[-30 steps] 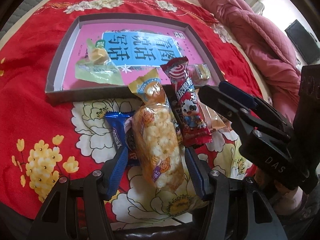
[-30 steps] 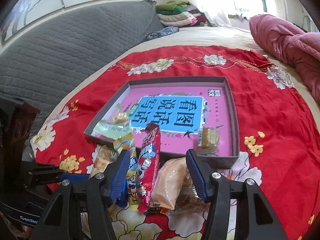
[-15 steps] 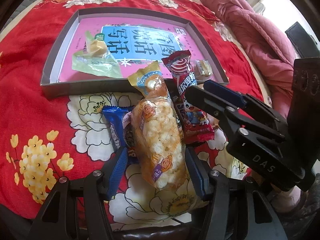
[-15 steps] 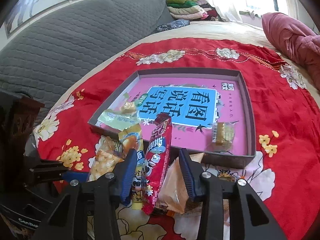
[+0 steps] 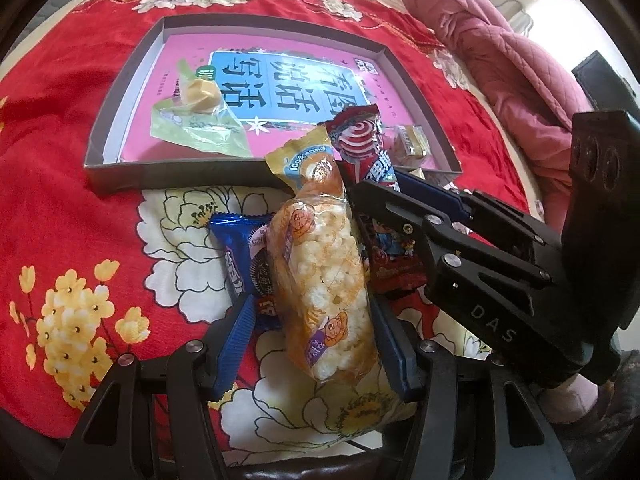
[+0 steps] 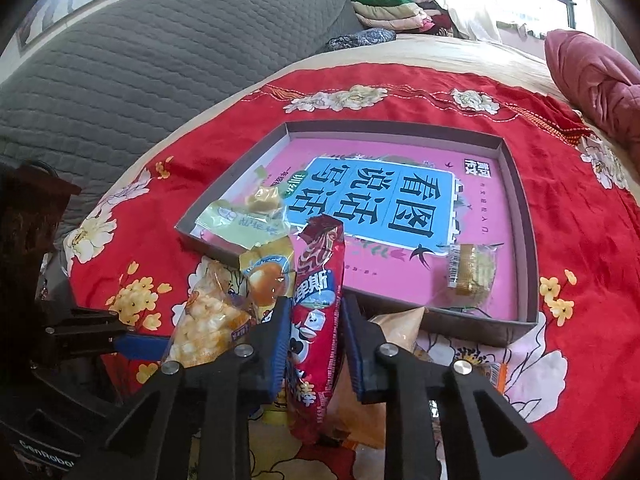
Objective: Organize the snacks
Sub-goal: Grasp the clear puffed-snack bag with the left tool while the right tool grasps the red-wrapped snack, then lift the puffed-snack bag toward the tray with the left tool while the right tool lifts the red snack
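Observation:
A shallow grey box (image 5: 120, 178) (image 6: 516, 184) with a pink book cover in its bottom lies on the red flowered cloth. In it are a green-wrapped candy (image 5: 200, 120) (image 6: 244, 224) and a small clear-wrapped biscuit (image 5: 410, 144) (image 6: 472, 272). My right gripper (image 6: 314, 320) is closed around a long red snack stick (image 6: 316, 312) (image 5: 360, 152) whose top leans over the box's front wall. My left gripper (image 5: 314, 332) is open around a clear pack of puffed rice (image 5: 320, 280) (image 6: 204, 320). A blue cookie pack (image 5: 244, 256) lies under it.
A yellow cake pack (image 5: 308, 168) (image 6: 268, 272) lies between the rice pack and the red stick. An orange-tan packet (image 6: 396, 328) lies below the right gripper. A pink quilt (image 5: 500, 52) is at the right, a grey headboard (image 6: 140, 60) at the far left.
My right gripper's jaws have narrowed from wide open onto the red snack stick. The left gripper has stayed open around the rice pack.

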Demonstrator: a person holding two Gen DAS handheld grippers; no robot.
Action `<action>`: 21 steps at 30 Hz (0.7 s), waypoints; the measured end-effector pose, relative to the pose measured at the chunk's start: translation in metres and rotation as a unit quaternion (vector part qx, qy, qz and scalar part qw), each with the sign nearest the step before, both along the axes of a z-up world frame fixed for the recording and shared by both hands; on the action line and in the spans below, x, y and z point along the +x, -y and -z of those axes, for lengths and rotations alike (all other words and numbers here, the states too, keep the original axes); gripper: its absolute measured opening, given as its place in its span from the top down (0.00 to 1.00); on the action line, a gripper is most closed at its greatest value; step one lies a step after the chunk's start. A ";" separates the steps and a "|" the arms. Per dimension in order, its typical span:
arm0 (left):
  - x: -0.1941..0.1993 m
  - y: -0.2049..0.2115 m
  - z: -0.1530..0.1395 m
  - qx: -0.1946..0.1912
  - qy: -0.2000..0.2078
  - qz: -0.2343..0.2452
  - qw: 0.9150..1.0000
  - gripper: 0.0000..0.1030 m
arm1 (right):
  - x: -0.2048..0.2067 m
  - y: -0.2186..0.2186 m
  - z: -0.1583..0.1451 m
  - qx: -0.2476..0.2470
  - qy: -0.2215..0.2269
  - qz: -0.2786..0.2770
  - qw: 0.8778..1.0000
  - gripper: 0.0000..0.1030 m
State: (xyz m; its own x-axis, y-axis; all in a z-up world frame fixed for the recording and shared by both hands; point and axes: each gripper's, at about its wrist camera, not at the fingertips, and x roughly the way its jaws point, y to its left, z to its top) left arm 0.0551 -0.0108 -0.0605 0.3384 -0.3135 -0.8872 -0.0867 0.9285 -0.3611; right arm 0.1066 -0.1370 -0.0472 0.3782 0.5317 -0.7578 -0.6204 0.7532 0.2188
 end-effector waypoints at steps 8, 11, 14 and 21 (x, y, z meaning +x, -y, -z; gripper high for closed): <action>-0.002 -0.003 0.000 -0.004 0.010 -0.002 1.000 0.44 | 0.002 0.010 -0.002 0.033 -0.021 0.012 0.999 0.76; -0.003 -0.004 -0.002 -0.001 0.017 -0.002 1.000 0.51 | 0.006 0.017 -0.004 0.051 -0.030 0.024 0.998 0.76; -0.003 -0.006 -0.006 -0.006 0.024 -0.002 1.000 0.57 | 0.008 0.023 -0.007 0.067 -0.035 0.034 0.997 0.76; -0.004 -0.009 -0.011 -0.003 0.027 -0.007 1.000 0.58 | 0.011 0.031 -0.012 0.089 -0.036 0.046 0.994 0.76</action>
